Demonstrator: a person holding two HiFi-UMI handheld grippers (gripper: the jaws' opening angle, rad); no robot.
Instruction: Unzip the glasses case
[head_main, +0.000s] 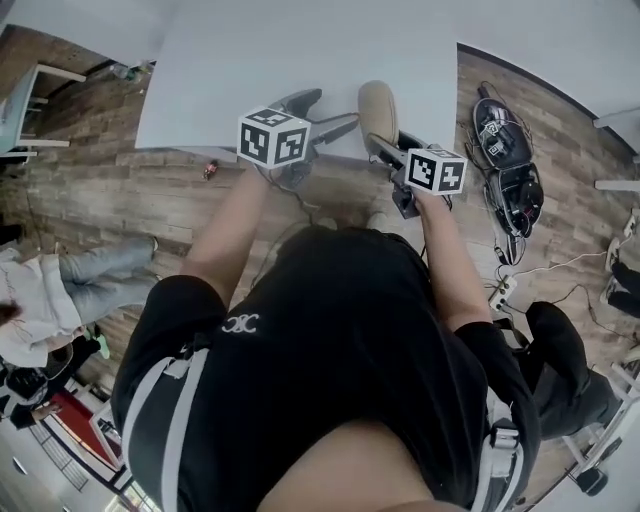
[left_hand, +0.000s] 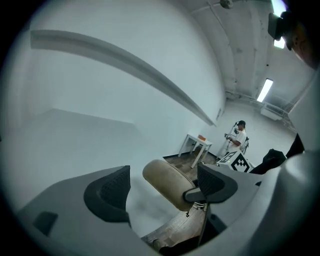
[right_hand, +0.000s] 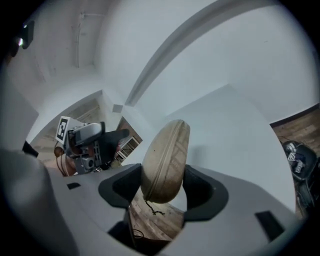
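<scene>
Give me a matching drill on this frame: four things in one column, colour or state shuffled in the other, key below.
Things:
1. glasses case
2. left tongs
3. right tongs
4. table

Colour or state:
A. open, gripping nothing
B. white
C. beige, closed
D. clamped on the glasses case

Pairs: 1-C, 2-A, 3-D, 4-B

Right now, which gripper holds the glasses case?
The right gripper: its jaws clamp the beige glasses case; the left gripper stands open, gripping nothing.
</scene>
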